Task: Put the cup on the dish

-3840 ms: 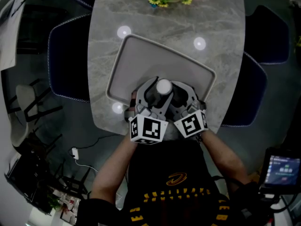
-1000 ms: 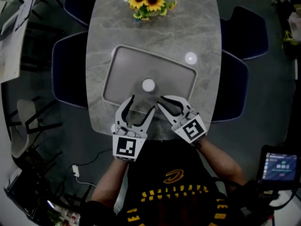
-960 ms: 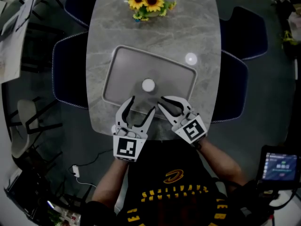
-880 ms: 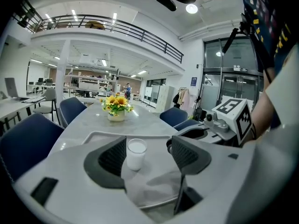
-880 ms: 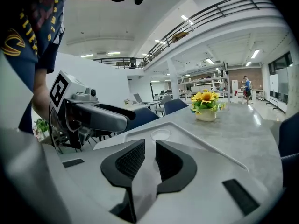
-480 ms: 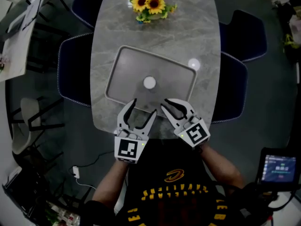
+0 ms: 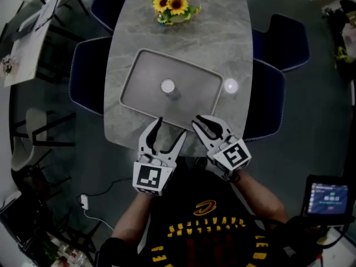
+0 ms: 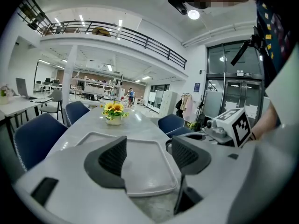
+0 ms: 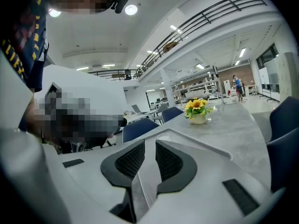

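Observation:
A small white cup (image 7: 168,87) stands upright near the middle of the grey rectangular dish (image 7: 136,79), which lies on the marble table. Both grippers hover at the table's near edge, short of the dish and apart from the cup. My left gripper (image 7: 171,128) is open wide with nothing between its pads; its own view looks across the dish (image 8: 147,178) past the left gripper (image 8: 149,155), and the cup does not show there. My right gripper (image 7: 200,121) stands open by a narrow gap, nothing in it, as the right gripper (image 9: 150,160) view confirms.
A vase of sunflowers (image 7: 173,3) stands at the table's far end, also the vase (image 8: 113,112) and the vase (image 9: 198,111) in the gripper views. Dark blue chairs (image 7: 86,71) flank the table on both sides. A lit screen (image 7: 325,196) sits at the lower right.
Earlier both grippers closed round the cup on the dish. Over the last second they have drawn back toward me and risen; the cup stays standing on the dish.

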Motion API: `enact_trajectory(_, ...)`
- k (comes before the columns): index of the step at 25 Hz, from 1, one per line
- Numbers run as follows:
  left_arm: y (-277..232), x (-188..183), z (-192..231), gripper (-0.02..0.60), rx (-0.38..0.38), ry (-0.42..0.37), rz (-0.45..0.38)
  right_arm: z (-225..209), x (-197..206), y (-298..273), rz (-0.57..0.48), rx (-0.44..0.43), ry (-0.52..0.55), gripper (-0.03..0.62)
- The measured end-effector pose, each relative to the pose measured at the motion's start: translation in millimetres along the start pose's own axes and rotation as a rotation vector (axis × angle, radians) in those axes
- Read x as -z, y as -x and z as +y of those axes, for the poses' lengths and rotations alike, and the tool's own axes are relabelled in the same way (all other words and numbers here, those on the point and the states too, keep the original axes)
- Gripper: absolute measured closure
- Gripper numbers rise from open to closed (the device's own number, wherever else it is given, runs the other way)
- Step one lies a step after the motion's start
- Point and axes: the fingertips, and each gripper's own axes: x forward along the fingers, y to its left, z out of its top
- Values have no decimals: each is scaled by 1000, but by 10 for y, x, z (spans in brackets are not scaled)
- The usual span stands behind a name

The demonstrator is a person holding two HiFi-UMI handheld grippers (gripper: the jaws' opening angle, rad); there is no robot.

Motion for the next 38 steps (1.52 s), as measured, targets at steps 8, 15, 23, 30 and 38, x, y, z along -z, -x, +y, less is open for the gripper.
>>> enact_trajectory(8,259,-215,-306,276,0,-26,-60,201,-466,390,-142,45,73,517)
enact_trajectory(15,439,-795,-440,276,11,-19,-170,380,-927,514,-235,49,158,517)
enact_trajectory(23,554,-768,-511,276,15,-19,-159,519,-1147,575,-245,26,211,517)
enact_trajectory(30,486,-814,-514,276,40,-58,-187,539,-1206,563,-287,23,255,517)
enact_trajectory(38,699,-942,-826,276,57,-72,-192,664,-1348,942,-298,53,198,517)
